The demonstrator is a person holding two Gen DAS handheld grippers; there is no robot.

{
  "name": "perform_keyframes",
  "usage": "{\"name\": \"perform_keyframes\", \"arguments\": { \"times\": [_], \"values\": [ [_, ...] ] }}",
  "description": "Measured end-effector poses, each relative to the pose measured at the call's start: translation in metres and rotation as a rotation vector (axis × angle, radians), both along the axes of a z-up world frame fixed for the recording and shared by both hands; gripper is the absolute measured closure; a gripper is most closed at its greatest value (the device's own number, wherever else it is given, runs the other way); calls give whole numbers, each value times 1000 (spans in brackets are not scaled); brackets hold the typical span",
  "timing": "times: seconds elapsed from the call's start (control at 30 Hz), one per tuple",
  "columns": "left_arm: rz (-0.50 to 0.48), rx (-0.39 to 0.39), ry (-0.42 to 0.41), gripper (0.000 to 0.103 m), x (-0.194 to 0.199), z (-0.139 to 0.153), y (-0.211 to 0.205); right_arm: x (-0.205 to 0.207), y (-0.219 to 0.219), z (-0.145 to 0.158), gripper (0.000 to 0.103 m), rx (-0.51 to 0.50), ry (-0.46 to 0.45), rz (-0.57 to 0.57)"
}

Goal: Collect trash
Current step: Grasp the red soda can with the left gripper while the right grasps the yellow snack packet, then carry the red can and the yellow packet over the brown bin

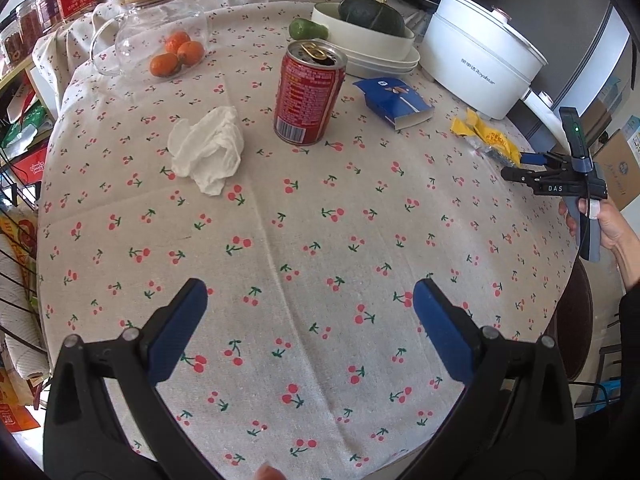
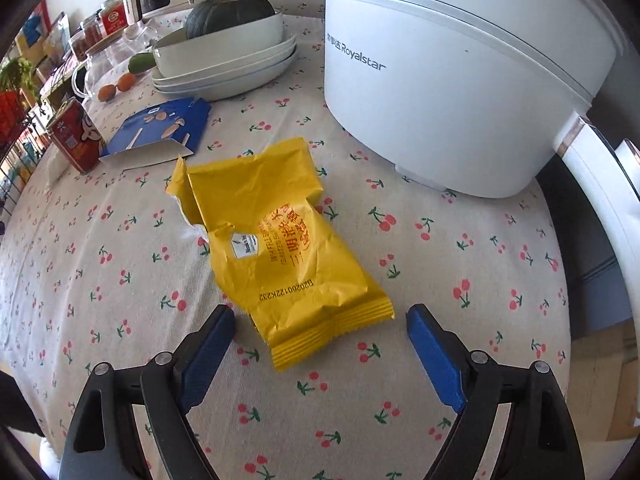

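Observation:
A yellow snack wrapper (image 2: 280, 248) lies torn open on the cherry-print tablecloth, its near end between the fingers of my right gripper (image 2: 320, 320), which is open and empty. It also shows in the left wrist view (image 1: 486, 136), with the right gripper (image 1: 524, 160) beside it. A crumpled white tissue (image 1: 208, 148), an opened red can (image 1: 308, 96) and a flattened blue carton (image 1: 394, 100) lie further in. My left gripper (image 1: 310, 296) is open and empty above bare cloth, well short of them.
A white Royalstar cooker (image 2: 460, 72) stands right behind the wrapper. Stacked white dishes with a green squash (image 1: 372, 12), a glass jug with oranges (image 1: 160, 40) and jars stand at the back. A wire rack (image 1: 16, 248) is off the table's left edge.

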State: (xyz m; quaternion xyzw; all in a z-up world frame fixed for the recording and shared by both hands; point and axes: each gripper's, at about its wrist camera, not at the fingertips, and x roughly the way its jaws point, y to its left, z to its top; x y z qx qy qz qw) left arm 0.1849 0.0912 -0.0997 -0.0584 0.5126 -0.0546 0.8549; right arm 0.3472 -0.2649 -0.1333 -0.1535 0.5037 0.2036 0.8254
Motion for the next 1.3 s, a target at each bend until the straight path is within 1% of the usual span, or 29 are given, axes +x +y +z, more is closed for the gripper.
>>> {"name": "perform_keyframes", "arguments": {
  "times": [0.1, 0.17, 0.23, 0.27, 0.33, 0.4, 0.43, 0.53, 0.6, 0.7, 0.8, 0.9, 0.93, 0.97, 1.0, 1.03, 1.1, 1.13, 1.17, 1.2, 1.3],
  "values": [
    [-18, 13, 19, 1, 4, -7, -7, 5, 15, 0, 14, 6, -16, 37],
    [-29, 24, 32, 1, 6, -11, -12, 9, 22, -1, 14, 17, -12, 38],
    [-36, 33, 38, 1, 7, -14, -16, 12, 31, -2, 18, 30, -9, 32],
    [-39, 39, 37, 1, 7, -14, -17, 12, 35, -2, 21, 39, -10, 37],
    [-41, 56, 23, 1, 7, -13, -18, 12, 40, 0, 39, 52, -14, 44],
    [-37, 70, 6, 1, 8, -12, -19, 8, 42, 0, 45, 61, -13, 38],
    [-31, 72, -1, 1, 8, -12, -19, 6, 44, 0, 49, 71, -11, 32],
    [-3, 43, -25, 1, 14, -12, -15, -4, 42, 5, 51, 109, 10, 12],
    [7, 68, -39, 1, 26, -11, -17, -16, 38, 9, 51, 122, 13, 18],
    [13, 103, -106, 4, 48, -2, -19, -38, 27, 19, 51, 121, 8, 30],
    [18, 129, -168, 11, 73, 2, -22, -57, 12, 26, 51, 113, 9, 34],
    [22, 180, -187, 26, 100, 0, -29, -67, 4, 30, 51, 98, 12, 30],
    [36, 190, -194, 26, 106, 0, -31, -70, 1, 32, 51, 95, 14, 28],
    [55, 194, -199, 29, 112, 0, -31, -73, 1, 33, 51, 91, 13, 28],
    [77, 191, -204, 34, 115, 0, -30, -75, 0, 34, 51, 88, 13, 26],
    [99, 182, -210, 37, 119, 0, -29, -76, 1, 34, 51, 88, 15, 24],
    [137, 166, -215, 38, 124, 0, -26, -81, 0, 33, 51, 92, 18, 15],
    [148, 161, -214, 40, 126, 0, -26, -83, -1, 33, 51, 97, 20, 8],
    [149, 152, -211, 45, 129, -1, -26, -88, -5, 34, 51, 104, 22, -1],
    [148, 145, -205, 48, 132, -2, -27, -91, -6, 34, 51, 108, 24, -10],
    [138, 162, -199, 48, 136, -2, -31, -98, -7, 36, 51, 112, 28, -39]
  ]
}}
